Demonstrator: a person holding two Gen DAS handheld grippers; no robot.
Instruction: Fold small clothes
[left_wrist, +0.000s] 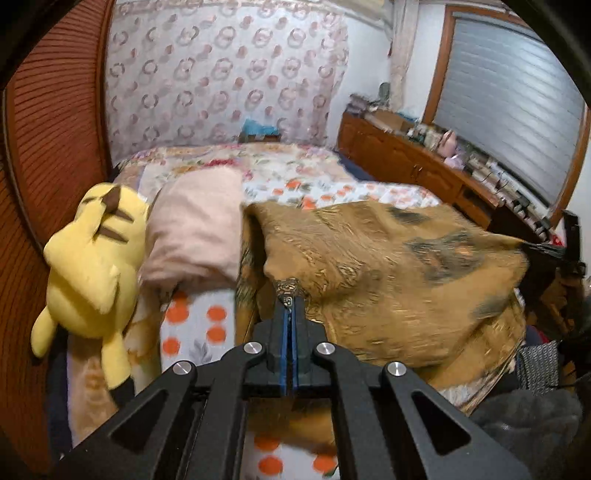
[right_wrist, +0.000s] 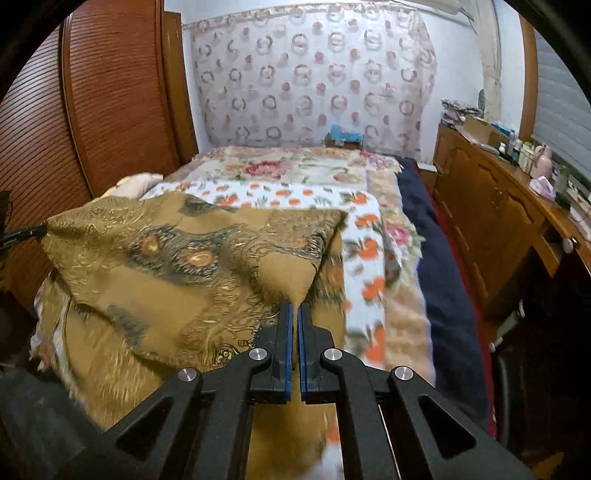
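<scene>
A brown-gold patterned cloth (left_wrist: 388, 266) with dark peacock-eye marks hangs stretched above the bed between my two grippers. My left gripper (left_wrist: 290, 301) is shut on one corner of the cloth. My right gripper (right_wrist: 295, 306) is shut on the other corner of the same cloth (right_wrist: 177, 266). In the left wrist view the right gripper's dark tip (left_wrist: 546, 249) shows at the far end of the cloth. In the right wrist view the left gripper's tip (right_wrist: 26, 232) shows at the far left edge. The cloth's lower part sags onto the bed.
The bed (right_wrist: 369, 236) has an orange-flower sheet. A yellow plush toy (left_wrist: 92, 266) and a pink pillow (left_wrist: 199, 229) lie at its left. A wooden wardrobe (right_wrist: 110, 92) stands at the left, a cluttered wooden dresser (right_wrist: 498, 192) at the right. A dark blue blanket (right_wrist: 436, 266) lines the bed's right edge.
</scene>
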